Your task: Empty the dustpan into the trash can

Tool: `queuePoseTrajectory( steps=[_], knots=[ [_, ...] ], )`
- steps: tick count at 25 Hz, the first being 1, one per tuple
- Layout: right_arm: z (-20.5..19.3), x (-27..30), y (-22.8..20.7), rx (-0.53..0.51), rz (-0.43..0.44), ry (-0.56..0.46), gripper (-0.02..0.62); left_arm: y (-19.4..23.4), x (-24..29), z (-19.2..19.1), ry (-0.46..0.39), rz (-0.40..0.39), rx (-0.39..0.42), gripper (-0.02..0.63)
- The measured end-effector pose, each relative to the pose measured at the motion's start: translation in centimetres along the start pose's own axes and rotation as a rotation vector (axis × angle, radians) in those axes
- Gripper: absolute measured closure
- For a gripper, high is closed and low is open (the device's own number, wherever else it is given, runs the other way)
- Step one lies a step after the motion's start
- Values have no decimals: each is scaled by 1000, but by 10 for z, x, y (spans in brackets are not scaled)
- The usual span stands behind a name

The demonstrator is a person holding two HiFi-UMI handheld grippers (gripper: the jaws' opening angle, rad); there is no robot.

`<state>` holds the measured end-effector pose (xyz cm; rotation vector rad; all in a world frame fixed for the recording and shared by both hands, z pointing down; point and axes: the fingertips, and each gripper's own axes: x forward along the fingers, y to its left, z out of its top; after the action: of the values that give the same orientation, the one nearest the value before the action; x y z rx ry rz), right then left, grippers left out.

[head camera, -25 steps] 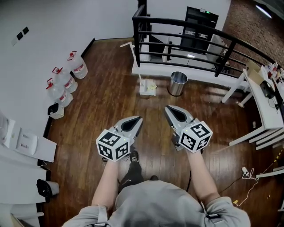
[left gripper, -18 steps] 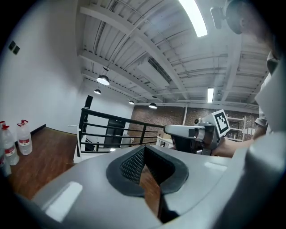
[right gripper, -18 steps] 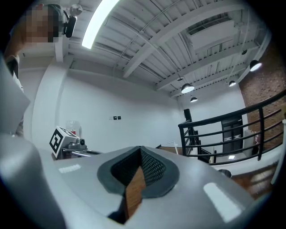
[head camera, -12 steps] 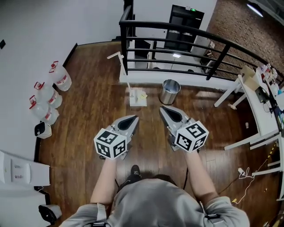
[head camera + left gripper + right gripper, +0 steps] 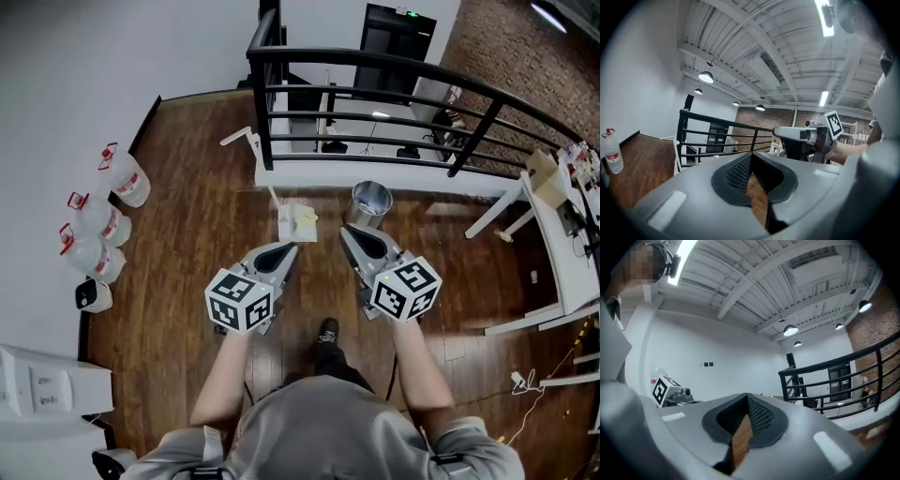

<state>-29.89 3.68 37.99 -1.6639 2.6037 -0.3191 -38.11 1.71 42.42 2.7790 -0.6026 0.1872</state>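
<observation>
Left gripper (image 5: 284,251) and right gripper (image 5: 354,234): jaws closed together on both, nothing gripped, side by side above the wooden floor (image 5: 187,281). The dustpan (image 5: 298,223) sits on the floor at 12 o'clock from the left gripper's tip, not touching it. The trash can (image 5: 371,204) stands near the dustpan, at its 3 o'clock.

Two grey two-jaw grippers at lower centre of the head view, the left gripper (image 5: 287,249) and the right gripper (image 5: 350,232), each carrying one marker cube. Three clear plastic water jugs with red caps (image 5: 127,180) along the left edge. One small white bin with a black lid (image 5: 92,295) below them. One white long-handled dustpan (image 5: 298,223) and one shiny cylindrical metal trash can (image 5: 371,204) at centre. One black metal railing (image 5: 375,62) across the top
</observation>
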Motion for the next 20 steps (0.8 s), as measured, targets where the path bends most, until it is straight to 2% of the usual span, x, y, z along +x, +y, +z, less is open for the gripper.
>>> queuePoseTrajectory(
  steps=[7, 13, 17, 20],
  knots=[
    [24, 53, -95, -17, 44, -7, 597, 45, 105, 31, 6, 66, 13, 601],
    [23, 99, -157, 4, 70, 38, 597, 93, 165, 54, -13, 144, 5, 601],
    [25, 134, -193, 5, 63, 57, 597, 130, 194, 59, 4, 171, -5, 601],
    [24, 168, -211, 19, 70, 73, 597, 168, 213, 65, -14, 173, -11, 601]
  ],
)
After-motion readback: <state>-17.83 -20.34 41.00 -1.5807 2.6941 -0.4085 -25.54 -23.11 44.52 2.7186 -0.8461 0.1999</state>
